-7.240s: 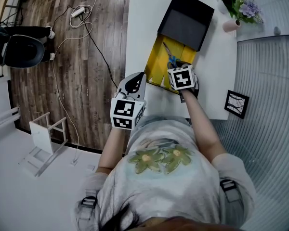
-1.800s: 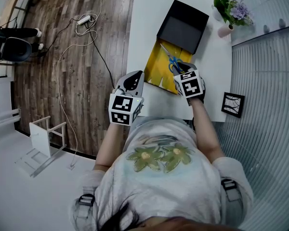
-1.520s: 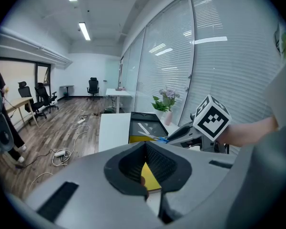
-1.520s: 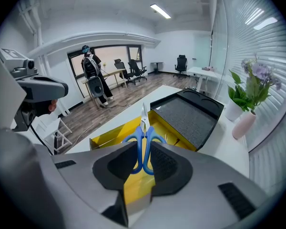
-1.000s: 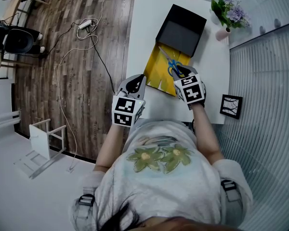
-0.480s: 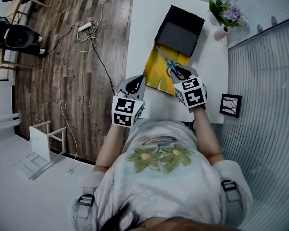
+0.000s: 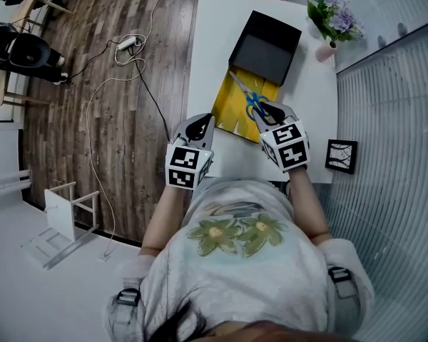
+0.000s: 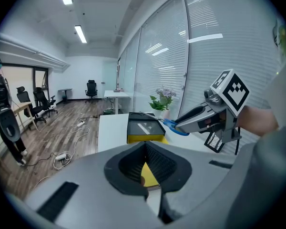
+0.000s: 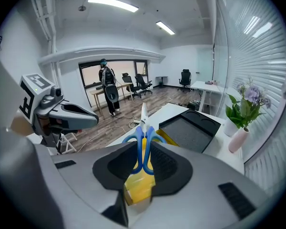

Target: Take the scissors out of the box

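Okay so the blue-handled steel scissors (image 7: 248,100) are up in the air over the near right part of the open yellow cardboard box (image 7: 230,109). They're pinched by their handle loops in the right hand-held gripper (image 7: 269,110). In the right gripper view the jaws are clamped on both loops (image 9: 144,149), and the blades stick out past the tips toward the shallow black box lid (image 7: 265,47). Grabbing the loops makes sense to me: it's the fattest, grippiest bit, and it keeps the pointy end aimed away from the person.

The left hand-held gripper (image 7: 200,124) hangs at the near left corner of the box. Its jaws are drawn together on nothing (image 8: 144,149), and it's apart from the scissors. I'd guess it's just parked there so it doesn't get in the way.

Going by the left gripper view, the scissors (image 8: 174,126) look clear of the box walls, so the take-out part seems basically done. What's left is finding a spot to set them down.

Room-wise, the white table (image 7: 214,27) has a bare strip left of the box and another in front of it, near the person. The right side is tighter. There's only a narrow band before the edge, with a pink vase of purple flowers (image 7: 328,21) at the far corner and a small black picture frame (image 7: 340,155) near the front. I'd be careful swinging the blade tips that way.
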The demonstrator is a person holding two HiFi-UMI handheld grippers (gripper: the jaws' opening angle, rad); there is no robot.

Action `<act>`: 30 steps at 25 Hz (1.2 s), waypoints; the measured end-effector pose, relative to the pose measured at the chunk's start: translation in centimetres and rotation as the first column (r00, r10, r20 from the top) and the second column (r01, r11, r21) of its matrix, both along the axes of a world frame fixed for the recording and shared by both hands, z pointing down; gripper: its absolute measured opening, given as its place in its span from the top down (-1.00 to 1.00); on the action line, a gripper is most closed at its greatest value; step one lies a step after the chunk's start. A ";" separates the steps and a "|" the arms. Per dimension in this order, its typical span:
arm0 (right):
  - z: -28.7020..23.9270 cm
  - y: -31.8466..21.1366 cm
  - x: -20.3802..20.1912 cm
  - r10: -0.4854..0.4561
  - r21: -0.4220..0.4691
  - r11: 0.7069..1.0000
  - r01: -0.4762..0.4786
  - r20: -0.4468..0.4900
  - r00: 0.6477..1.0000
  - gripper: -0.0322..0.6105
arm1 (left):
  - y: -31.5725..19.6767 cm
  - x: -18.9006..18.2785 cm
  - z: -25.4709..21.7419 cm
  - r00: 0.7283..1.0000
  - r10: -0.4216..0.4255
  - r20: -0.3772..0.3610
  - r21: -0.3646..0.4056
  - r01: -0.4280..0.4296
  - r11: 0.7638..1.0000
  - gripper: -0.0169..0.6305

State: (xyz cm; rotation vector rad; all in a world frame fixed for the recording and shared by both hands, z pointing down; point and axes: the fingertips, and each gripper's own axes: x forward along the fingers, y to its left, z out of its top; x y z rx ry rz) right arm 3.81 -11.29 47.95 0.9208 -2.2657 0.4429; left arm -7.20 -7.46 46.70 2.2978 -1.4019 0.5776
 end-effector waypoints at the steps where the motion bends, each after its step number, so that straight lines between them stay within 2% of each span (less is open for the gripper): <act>1: -0.1 0.2 0.0 -0.001 0.001 1.000 0.001 0.003 1.000 0.64 | 0.0 0.0 -0.1 1.000 -0.001 0.000 0.004 0.001 1.000 0.93; 20: -2.8 0.9 0.3 -0.019 0.072 0.997 0.017 0.028 0.999 0.64 | 0.4 -0.4 -0.7 1.000 -0.018 0.000 0.035 0.018 0.999 0.93; 30: -3.1 1.0 0.8 -0.005 0.077 0.997 0.003 0.035 0.999 0.64 | 0.7 -0.9 -0.7 0.999 -0.032 -0.016 0.031 0.032 0.999 0.93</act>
